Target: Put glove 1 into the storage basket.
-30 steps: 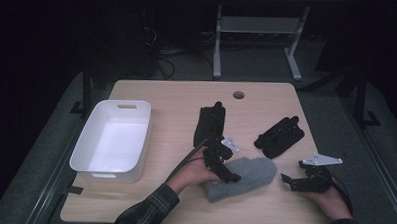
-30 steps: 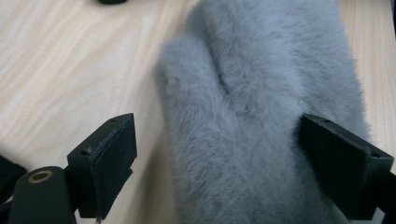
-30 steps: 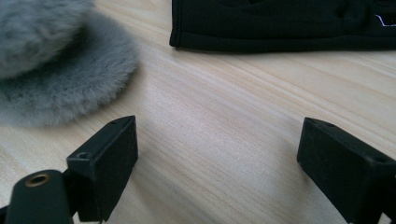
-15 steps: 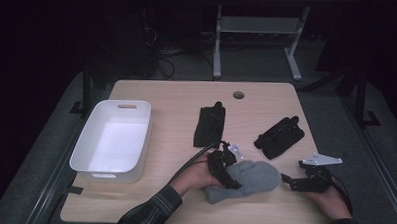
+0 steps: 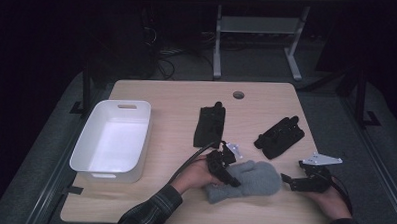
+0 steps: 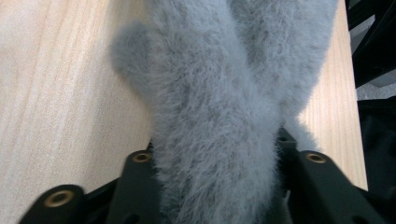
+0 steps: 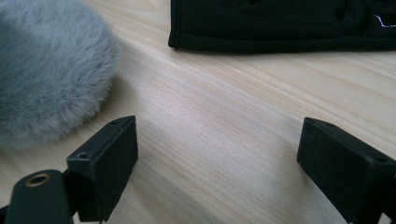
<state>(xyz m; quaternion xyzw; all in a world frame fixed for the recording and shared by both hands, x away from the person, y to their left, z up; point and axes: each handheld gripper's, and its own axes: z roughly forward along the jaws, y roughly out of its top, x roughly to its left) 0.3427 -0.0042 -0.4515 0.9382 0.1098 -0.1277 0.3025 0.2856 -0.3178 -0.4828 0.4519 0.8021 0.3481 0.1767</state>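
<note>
A: White bin (image 5: 87,160) sits at table (image 5: 167,93) left edge, empty; likely the drop spot.
B: L gripper (image 5: 223,165) clamps grey mitten (image 5: 249,180) at cuff end, mitten lying near front edge; black gloves (image 5: 209,126) behind; free lane leftward to bin.
A: R gripper (image 5: 298,181) jaws spread, holding nothing, just beside mitten tip.

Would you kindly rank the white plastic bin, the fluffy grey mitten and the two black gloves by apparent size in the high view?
1. White plastic bin, clearly largest.
2. Fluffy grey mitten, partly covered by the left gripper.
3. The two black gloves, left one and right one: they look about alike, so I leave them unranked.
</note>
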